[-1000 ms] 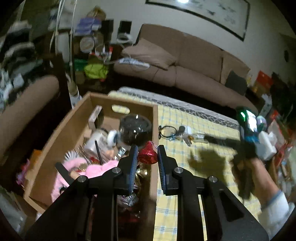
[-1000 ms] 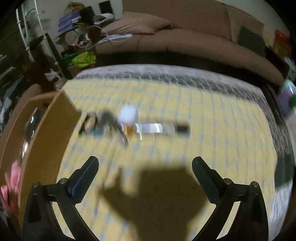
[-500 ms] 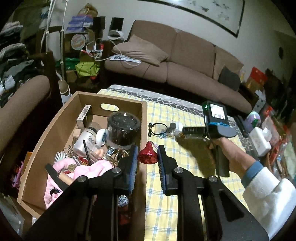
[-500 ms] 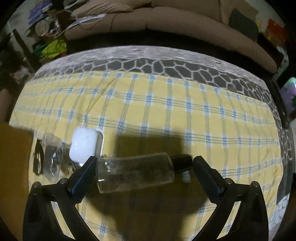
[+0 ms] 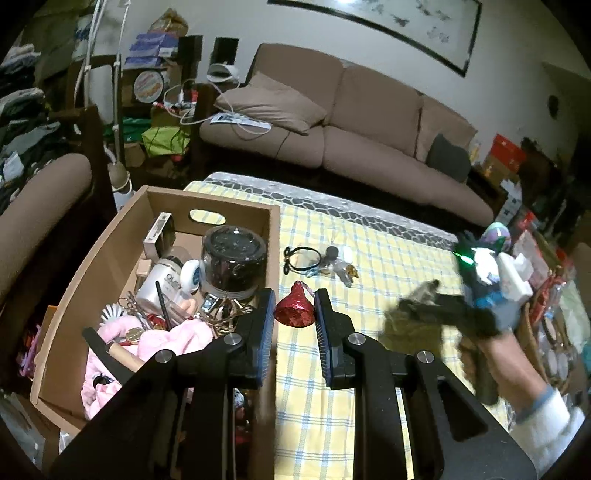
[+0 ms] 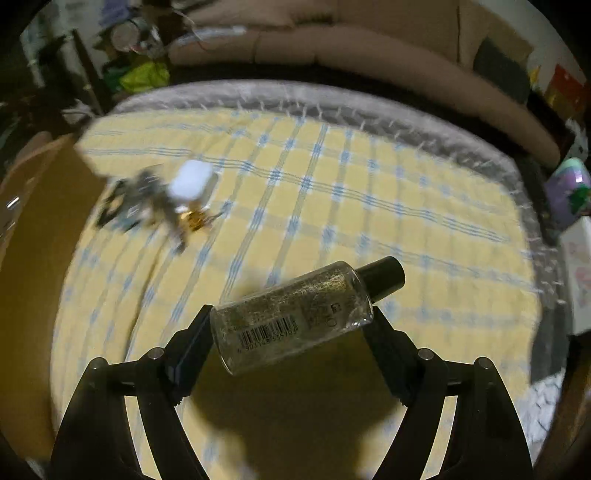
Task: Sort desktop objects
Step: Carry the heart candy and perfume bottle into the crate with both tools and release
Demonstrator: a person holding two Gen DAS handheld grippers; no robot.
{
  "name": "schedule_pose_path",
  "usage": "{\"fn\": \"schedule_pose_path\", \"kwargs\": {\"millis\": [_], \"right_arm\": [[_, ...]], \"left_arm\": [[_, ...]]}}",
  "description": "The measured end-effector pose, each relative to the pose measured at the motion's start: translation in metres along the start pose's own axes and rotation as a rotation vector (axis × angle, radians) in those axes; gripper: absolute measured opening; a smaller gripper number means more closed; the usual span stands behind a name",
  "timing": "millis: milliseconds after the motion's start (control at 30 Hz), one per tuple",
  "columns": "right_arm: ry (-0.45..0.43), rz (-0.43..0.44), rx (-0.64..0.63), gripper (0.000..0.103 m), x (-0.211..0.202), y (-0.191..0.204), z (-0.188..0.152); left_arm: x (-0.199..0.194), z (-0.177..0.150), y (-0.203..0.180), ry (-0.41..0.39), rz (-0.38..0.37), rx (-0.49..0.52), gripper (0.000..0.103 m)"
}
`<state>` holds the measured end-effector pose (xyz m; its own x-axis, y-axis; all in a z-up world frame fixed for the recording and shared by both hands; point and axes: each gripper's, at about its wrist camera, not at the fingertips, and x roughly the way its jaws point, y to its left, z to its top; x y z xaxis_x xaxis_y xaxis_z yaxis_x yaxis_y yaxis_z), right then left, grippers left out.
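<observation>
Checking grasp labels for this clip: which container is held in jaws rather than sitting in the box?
The clear bottle with the black cap and barcode, clamped sideways by the right gripper. The white Olay bottle and dark jar lie in the cardboard box.

We see a living room, dim, lit from overhead, glare on the white wall (image 5: 369, 51) at 12 o'clock. A long framed picture (image 5: 380, 27) hangs there above a brown three-seat sofa (image 5: 354, 129), with a tan pillow (image 5: 273, 107) and a white cable on its left seat and a dark cushion (image 5: 448, 157) at its right end. At 10 o'clock we see cluttered shelves (image 5: 155, 85) and a white pole. A brown armchair arm (image 5: 40, 199) sits at 9 o'clock. Stacked red boxes (image 5: 508, 158) at 2 o'clock. The bench (image 5: 388, 258) carries a yellow-and-blue checked cloth over a grey patterned mat.
</observation>
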<state>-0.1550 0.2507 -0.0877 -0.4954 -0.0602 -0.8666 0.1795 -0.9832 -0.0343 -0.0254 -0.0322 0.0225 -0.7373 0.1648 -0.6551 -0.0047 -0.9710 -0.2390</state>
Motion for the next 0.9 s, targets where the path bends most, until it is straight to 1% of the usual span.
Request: {"fn": "schedule_pose_path", "kwargs": {"millis": [67,100,167,200,233,300,400,500,567,600,633,733,800,867,900], "right_arm": [[-0.044,-0.002,-0.001,0.082,-0.032,0.003,-0.021],[-0.062,0.0,-0.006,0.082,-0.054,0.006,-0.038],[-0.1,-0.022,-0.026,0.082,-0.086,0.015,-0.063],[-0.115,-0.031,-0.034,0.082,-0.095,0.02,-0.07],[-0.147,-0.043,-0.037,0.082,-0.113,0.025,-0.082],[-0.208,-0.038,-0.028,0.082,-0.143,0.034,-0.095],[-0.278,-0.01,-0.031,0.082,-0.179,0.056,-0.09],[-0.334,0.025,-0.069,0.082,-0.205,0.085,-0.074],[-0.336,0.095,-0.074,0.082,-0.212,0.105,-0.058],[-0.343,0.134,-0.067,0.082,-0.215,0.113,-0.054],[-0.348,0.159,-0.067,0.082,-0.219,0.122,-0.051],[-0.366,0.193,-0.104,0.082,-0.22,0.16,-0.034],[-0.365,0.233,-0.115,0.082,-0.216,0.182,-0.025],[-0.355,0.283,-0.109,0.082,-0.208,0.201,-0.015],[-0.345,0.309,-0.101,0.082,-0.201,0.21,-0.01]], "left_arm": [[-0.002,-0.002,-0.005,-0.003,-0.003,0.012,0.02],[-0.002,-0.002,-0.007,-0.005,-0.005,0.017,0.02],[-0.004,-0.004,-0.012,-0.01,-0.007,0.031,0.02],[-0.005,-0.004,-0.015,-0.014,-0.008,0.04,0.02],[-0.005,-0.005,-0.018,-0.016,-0.007,0.047,0.02],[-0.007,-0.004,-0.021,-0.021,0.004,0.055,0.02],[-0.012,-0.005,-0.022,-0.046,0.039,0.074,0.02],[-0.016,-0.006,-0.015,-0.057,0.064,0.084,0.02],[-0.018,-0.004,-0.003,-0.054,0.061,0.07,0.02],[-0.019,-0.001,0.005,-0.051,0.057,0.053,0.02],[-0.019,0.005,0.02,-0.046,0.058,0.014,0.02],[-0.019,0.018,0.077,-0.032,0.063,-0.166,0.02],[-0.017,0.021,0.112,-0.005,0.048,-0.267,0.02],[-0.01,0.02,0.149,0.043,0.015,-0.382,0.02],[-0.008,0.018,0.161,0.058,0.004,-0.421,0.02]]}}
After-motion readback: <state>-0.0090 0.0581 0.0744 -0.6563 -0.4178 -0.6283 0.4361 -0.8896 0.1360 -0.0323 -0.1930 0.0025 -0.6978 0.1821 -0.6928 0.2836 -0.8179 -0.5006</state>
